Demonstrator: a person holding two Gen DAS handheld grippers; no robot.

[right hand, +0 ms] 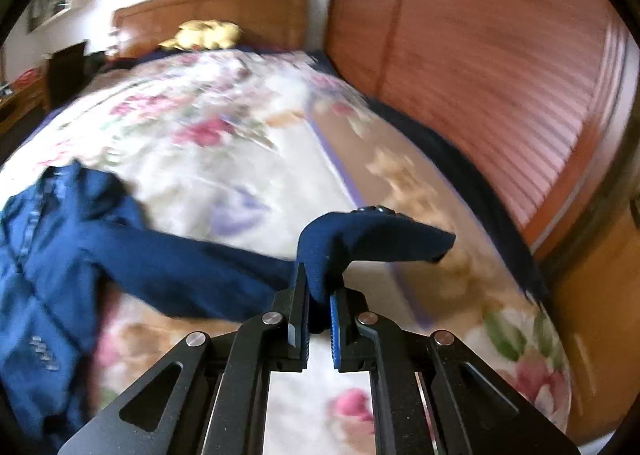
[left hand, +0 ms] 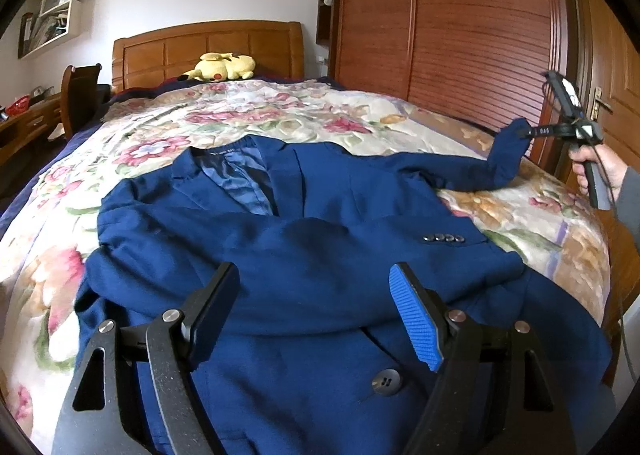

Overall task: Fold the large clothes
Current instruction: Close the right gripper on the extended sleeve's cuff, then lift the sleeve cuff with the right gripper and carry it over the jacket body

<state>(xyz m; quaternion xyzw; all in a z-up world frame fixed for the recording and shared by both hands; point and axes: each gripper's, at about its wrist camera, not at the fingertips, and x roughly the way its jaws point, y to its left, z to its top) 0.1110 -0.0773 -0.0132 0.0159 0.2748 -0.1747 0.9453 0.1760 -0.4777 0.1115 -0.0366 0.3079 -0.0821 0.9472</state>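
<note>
Blue cloth is pinched tight between the two fingers of the right gripper (right hand: 319, 305), and that cloth is the end of the sleeve (right hand: 360, 239) of a big blue jacket (left hand: 304, 255). The cuff sticks up and flops over past the fingers, with little buttons showing on top. From the claw, the sleeve runs away to the left, long and almost straight, back to the body of the jacket. So the long way of the sleeve points across the bed, from the right edge toward the middle. I think the next move is to carry the sleeve left and lay it over the jacket's chest. The right gripper is the near one for that job, since it already has the cuff. The left gripper (left hand: 316, 311) is wide open and holds nothing. It hangs over the bottom part of the jacket, near a big dark button (left hand: 386, 382). The jacket lies flat and face up on the flowery blanket (left hand: 248, 115), with its collar pointing to the wooden headboard (left hand: 208, 51). The bed has lots of bare room toward the headboard and on the left side. On the right, the bed edge and a tall wooden wardrobe (left hand: 448, 23) are close, so it is tighter there. A yellow plush toy (left hand: 220, 67) rests far off by the headboard.
</note>
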